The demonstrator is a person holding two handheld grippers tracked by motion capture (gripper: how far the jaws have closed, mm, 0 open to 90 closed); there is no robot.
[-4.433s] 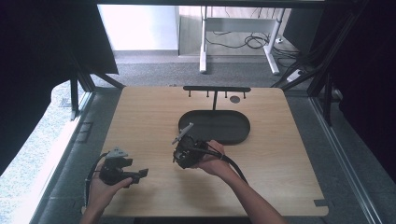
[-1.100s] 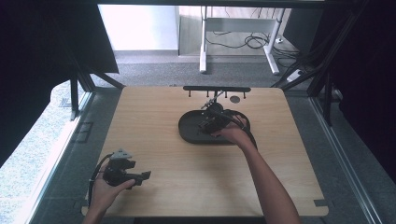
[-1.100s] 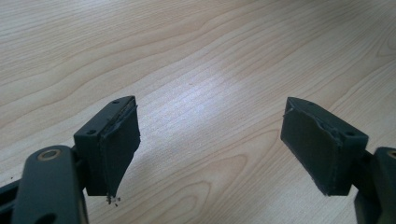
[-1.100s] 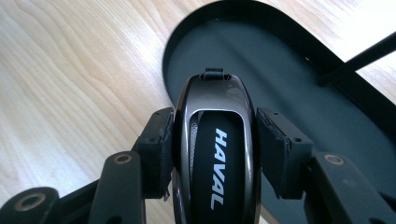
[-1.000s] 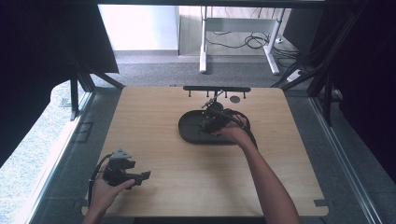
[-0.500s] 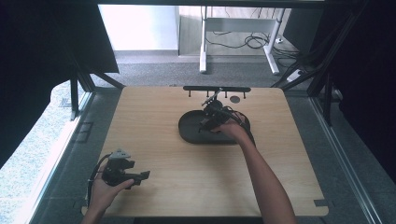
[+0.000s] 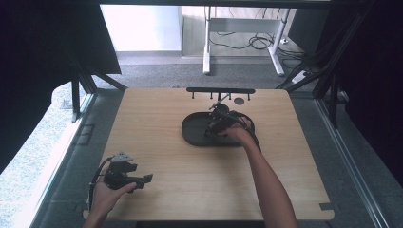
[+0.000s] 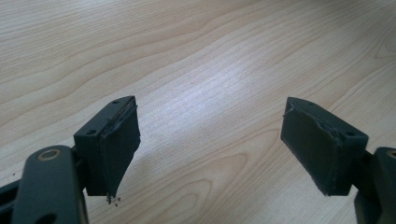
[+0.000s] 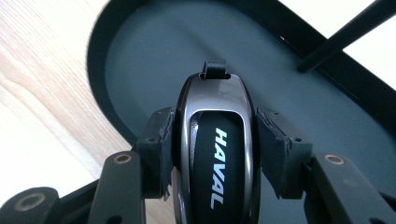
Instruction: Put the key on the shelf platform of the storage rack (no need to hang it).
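Light wooden bench [image 7: 190, 190] with rounded corners is carrying a dark grey oval tray [image 7: 195, 133] lying just toward 12 o'clock from centre. A black rack bar [image 7: 221, 90] with short hanging pegs is standing along the bench's 12 o'clock edge, and a small dark round disc [image 7: 239, 100] is lying just beside it. The right tool [image 9: 212, 140] is reaching over the tray's 3 o'clock half, its jaws clamping the two sides of a glossy black, chrome-rimmed car key fob marked HAVAL [image 9: 215, 154], whose loop end is pointing at the tray floor in the right gripper view; whether the fob is touching the tray cannot be told. The left tool [image 8: 210, 149] is resting at the bench's 7 o'clock corner, jaws standing wide apart over bare wood and gripping nothing.
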